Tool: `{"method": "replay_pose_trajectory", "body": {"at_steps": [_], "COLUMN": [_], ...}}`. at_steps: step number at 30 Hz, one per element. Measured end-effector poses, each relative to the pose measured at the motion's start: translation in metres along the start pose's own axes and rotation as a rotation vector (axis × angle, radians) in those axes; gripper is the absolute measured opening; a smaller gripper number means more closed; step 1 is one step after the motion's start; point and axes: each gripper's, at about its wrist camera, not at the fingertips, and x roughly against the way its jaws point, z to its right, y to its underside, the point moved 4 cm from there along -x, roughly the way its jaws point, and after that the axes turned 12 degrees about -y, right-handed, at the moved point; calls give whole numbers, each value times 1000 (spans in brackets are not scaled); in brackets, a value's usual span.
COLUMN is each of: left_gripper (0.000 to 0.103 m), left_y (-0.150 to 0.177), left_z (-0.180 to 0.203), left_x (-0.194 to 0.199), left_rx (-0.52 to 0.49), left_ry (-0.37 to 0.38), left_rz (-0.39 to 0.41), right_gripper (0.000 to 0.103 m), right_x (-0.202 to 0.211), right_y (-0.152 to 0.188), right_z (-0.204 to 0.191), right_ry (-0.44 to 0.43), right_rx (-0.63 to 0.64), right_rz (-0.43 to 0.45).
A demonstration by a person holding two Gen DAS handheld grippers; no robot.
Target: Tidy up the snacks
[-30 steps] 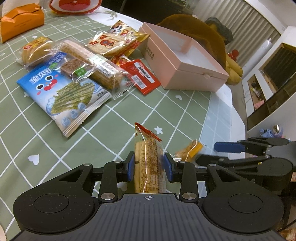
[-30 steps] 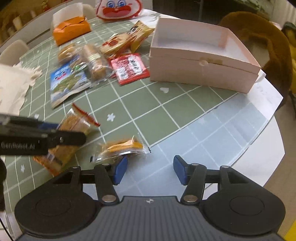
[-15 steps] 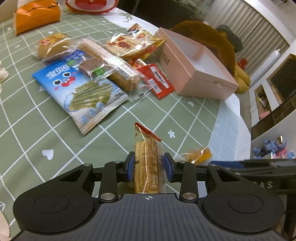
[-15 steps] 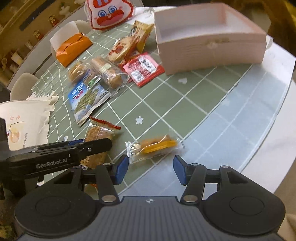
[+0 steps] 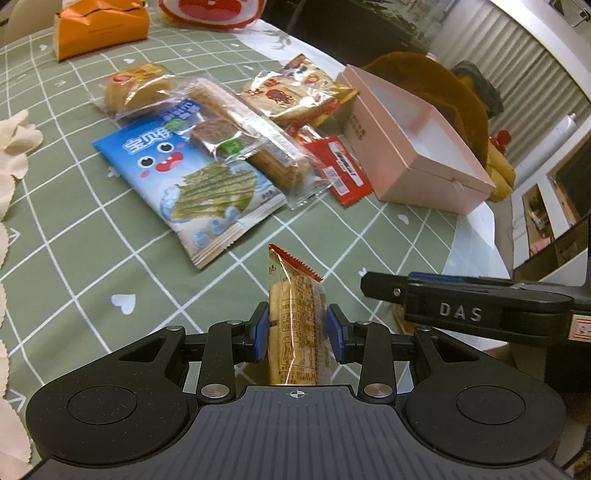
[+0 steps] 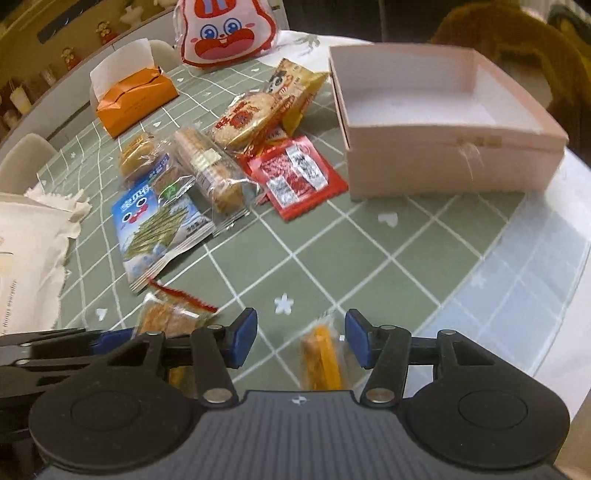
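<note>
The left gripper [image 5: 298,328] clenched a cracker pack [image 5: 297,325]; the right gripper [image 6: 301,338] stood released around an orange snack [image 6: 320,360].

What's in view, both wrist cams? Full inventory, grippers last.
pink box: 1, pink, open, nothing visible inside, far right of table
seaweed pack: 1, blue, flat at centre left
cracker sleeve: 1, clear wrap, tan, partly over seaweed pack
red sachet: 1, red, beside the box
rice cracker bags: 2, red and yellow print, behind the sachet
bun: 1, golden, clear wrap, far left
tissue box: 1, orange, back left
rabbit bag: 1, white and red, back edge
biscuit pack: 1, tan, red-trimmed, held
yellow snack: 1, orange-yellow, on the table
left gripper: fingers clamping the biscuit pack
right gripper: fingers open around the yellow snack
</note>
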Motion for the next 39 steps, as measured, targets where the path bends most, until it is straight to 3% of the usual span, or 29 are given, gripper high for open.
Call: {"method": "replay_pose_trajectory", "body": {"at_steps": [5, 9, 18, 23, 31, 33, 35, 39], "left_gripper": [38, 38, 38, 38, 38, 38, 38, 37], "left_y": [0, 0, 1, 2, 4, 5, 5, 4], "left_z": [-1, -2, 2, 3, 7, 9, 11, 22], "left_x": [0, 0, 1, 0, 1, 1, 1, 1], "left_rx": [2, 6, -5, -12, -21, -26, -26, -18], "left_ry": [2, 4, -13, -24, -40, -44, -49, -37], "left_rz": [0, -1, 7, 12, 13, 13, 11, 17], "right_gripper": [39, 38, 38, 50, 52, 47, 23, 20], "right_x": [-1, 10, 30, 30, 21, 24, 27, 40], "right_y": [5, 20, 27, 27, 29, 33, 35, 33], "right_z": [-6, -2, 29, 28, 9, 11, 13, 24], "right_ry": [40, 34, 28, -28, -5, 8, 31, -9], "right_rx": [155, 261, 220, 143, 194, 228, 250, 202], "right_rz": [-11, -22, -17, 2, -11, -10, -12, -14]}}
